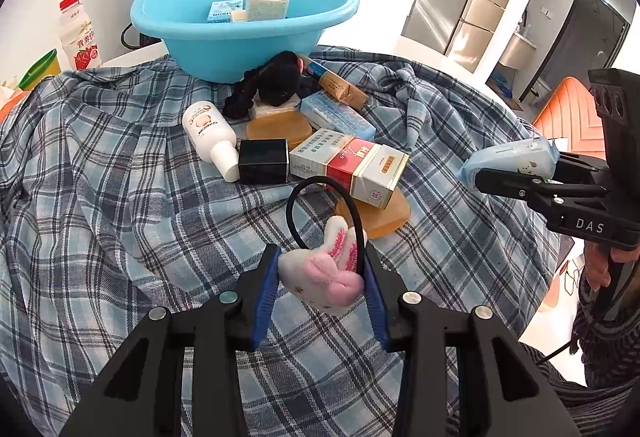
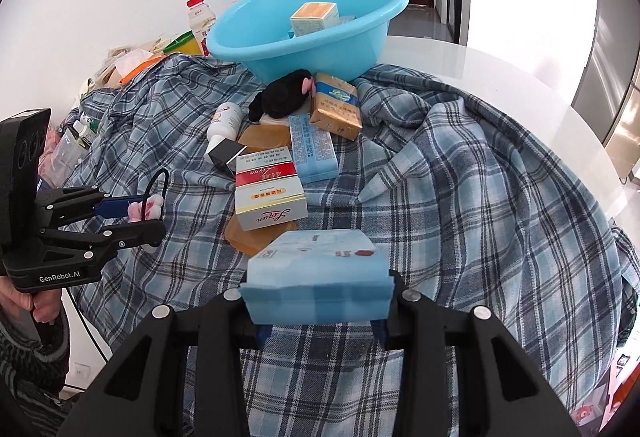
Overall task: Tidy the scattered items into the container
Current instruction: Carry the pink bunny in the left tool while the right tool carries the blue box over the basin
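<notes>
While both your hands hang above the near edge of the round table, each tool is already loaded. On the left, your left gripper (image 1: 320,277) is clamped on a plush rabbit hair tie (image 1: 324,273): the blue pads (image 1: 265,297) squeeze the white and pink toy, and its black elastic loop stands free above them. It looks very light and soft, so it should squash rather than slip, though the loop could catch on a box as you pass; the hold on the stuffed body seems the right one. Toward the middle of the plaid cloth (image 1: 100,165) lies the remaining clutter: a white lotion bottle (image 1: 208,133) on its side, smooth and likely to roll, best pinched across its body; a small black box (image 1: 263,161); a red and white carton (image 1: 352,165), stiff and light, best taken across its narrow sides; amber soap bars (image 1: 376,217), probably slick; and a dark hairpiece (image 1: 276,81) against the basin. At the far edge sits the blue basin (image 1: 168,17), already holding a few small boxes. On the right, your right gripper (image 2: 318,301) is closed across a pale blue tissue pack (image 2: 316,269), held by its near end; the pack is soft and yields, and its film wrapper may slide.
</notes>
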`<state>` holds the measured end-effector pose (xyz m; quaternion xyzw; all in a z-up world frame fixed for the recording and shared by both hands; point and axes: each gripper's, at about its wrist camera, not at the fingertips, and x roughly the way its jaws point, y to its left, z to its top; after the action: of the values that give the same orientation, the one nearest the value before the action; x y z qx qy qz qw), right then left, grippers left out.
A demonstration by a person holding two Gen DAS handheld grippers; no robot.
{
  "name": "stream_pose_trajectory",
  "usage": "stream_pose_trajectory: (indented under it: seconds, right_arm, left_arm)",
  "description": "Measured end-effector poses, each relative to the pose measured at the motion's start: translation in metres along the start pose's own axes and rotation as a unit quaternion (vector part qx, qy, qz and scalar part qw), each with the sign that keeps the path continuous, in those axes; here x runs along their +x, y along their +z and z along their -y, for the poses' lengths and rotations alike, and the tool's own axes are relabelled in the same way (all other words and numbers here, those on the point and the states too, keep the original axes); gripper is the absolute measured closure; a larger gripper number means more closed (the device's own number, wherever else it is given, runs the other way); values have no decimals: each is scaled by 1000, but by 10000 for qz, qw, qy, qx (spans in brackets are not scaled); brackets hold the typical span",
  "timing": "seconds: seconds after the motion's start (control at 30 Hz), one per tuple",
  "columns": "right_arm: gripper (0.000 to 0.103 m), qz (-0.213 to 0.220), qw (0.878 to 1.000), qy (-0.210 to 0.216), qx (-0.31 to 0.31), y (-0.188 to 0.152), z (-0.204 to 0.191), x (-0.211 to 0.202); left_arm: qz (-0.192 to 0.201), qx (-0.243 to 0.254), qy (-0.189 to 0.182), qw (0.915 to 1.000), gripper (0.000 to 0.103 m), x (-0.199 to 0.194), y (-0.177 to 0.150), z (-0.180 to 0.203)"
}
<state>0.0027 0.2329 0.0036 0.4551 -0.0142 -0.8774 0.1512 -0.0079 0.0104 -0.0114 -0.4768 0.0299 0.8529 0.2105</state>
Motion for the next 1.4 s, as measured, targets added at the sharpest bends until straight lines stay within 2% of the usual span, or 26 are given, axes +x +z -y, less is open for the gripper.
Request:
stream_pose_trajectory:
  seconds: [0.87, 1.13, 1.4]
  right_arm:
    - [67, -14, 10000, 94, -5, 8, 2, 5]
    - [67, 59, 9999, 80, -125, 23, 2, 4]
    - [67, 222, 9987, -75, -458, 51, -2, 2]
  left_arm:
    - [-23, -56, 133, 9999, 61, 4, 12, -5]
    - [75, -110, 203, 9997, 61, -1, 27, -12]
    - [226, -63, 331, 9992, 61, -7, 58, -23]
